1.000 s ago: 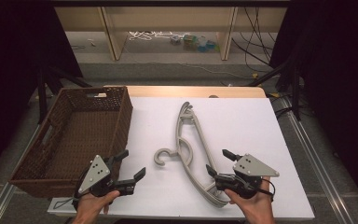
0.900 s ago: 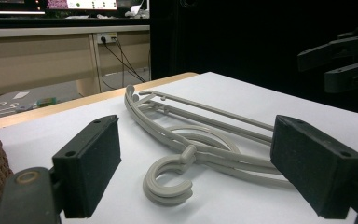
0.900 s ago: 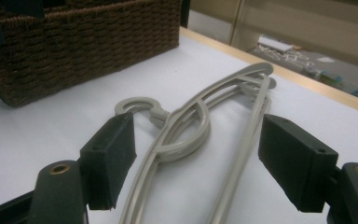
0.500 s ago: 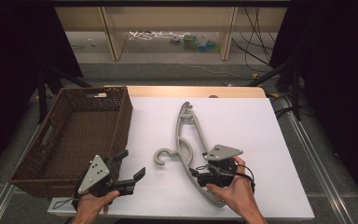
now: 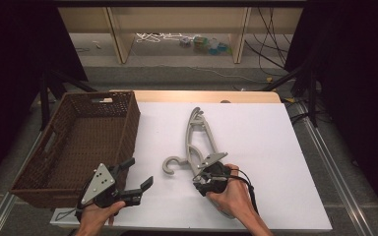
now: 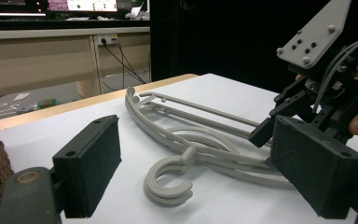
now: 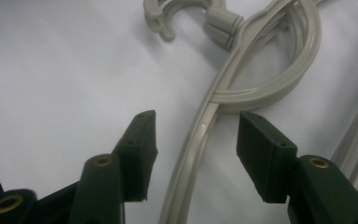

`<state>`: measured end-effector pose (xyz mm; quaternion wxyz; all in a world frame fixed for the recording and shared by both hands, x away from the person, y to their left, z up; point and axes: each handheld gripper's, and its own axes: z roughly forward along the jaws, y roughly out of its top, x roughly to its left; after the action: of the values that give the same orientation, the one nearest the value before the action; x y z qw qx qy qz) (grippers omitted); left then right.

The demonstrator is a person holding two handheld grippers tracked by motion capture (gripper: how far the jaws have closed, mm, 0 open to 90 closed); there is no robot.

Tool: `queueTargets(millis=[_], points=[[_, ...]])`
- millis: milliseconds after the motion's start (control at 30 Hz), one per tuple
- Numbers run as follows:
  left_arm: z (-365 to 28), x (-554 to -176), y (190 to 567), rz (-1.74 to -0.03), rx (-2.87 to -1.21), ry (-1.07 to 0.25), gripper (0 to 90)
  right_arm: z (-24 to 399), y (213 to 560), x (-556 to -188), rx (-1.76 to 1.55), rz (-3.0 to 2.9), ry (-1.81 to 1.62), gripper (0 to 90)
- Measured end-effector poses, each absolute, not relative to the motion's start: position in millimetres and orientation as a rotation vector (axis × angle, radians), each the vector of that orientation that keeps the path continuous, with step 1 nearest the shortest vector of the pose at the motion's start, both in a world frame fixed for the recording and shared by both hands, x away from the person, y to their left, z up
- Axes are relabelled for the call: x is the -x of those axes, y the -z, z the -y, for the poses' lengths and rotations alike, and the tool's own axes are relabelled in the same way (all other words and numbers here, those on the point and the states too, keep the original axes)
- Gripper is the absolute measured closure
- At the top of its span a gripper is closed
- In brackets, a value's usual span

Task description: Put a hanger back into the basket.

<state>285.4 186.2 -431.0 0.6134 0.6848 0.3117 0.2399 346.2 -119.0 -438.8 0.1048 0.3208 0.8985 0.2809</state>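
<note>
Here, pale grey plastic hanger (image 5: 197, 142), flat.

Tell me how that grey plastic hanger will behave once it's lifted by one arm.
The hanger looks moulded and thin-ribbed, so probably stiff and light. The right gripper, whose fingers have just been closing, straddles one arm away from the hook, so it will likely swing or tilt. The smooth plastic may slip.
</note>
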Motion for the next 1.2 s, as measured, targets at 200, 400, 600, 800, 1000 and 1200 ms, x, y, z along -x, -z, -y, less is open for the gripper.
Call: queueTargets(millis=[200,400,600,800,1000,1200], points=[[-185,-285,431,-0.724,-1.577,-0.549,15.9,116,445,-353,-0.958,-2.675,-0.812,56.1],[-186,-286,431,-0.721,-1.576,-0.549,15.9,112,450,-359,-0.974,-2.719,-0.794,61.0],[-186,-286,431,-0.717,-1.579,-0.548,15.8,108,456,-365,-0.972,-2.728,-0.764,66.1],[-186,-286,431,-0.715,-1.583,-0.544,15.9,109,452,-365,-0.984,-2.713,-0.769,70.8],[-186,-287,432,-0.705,-1.58,-0.541,15.9,112,442,-364,-1.02,-2.697,-0.774,73.0],[-187,-285,431,-0.716,-1.584,-0.544,15.9,127,429,-366,-1.06,-2.682,-0.826,77.3]])
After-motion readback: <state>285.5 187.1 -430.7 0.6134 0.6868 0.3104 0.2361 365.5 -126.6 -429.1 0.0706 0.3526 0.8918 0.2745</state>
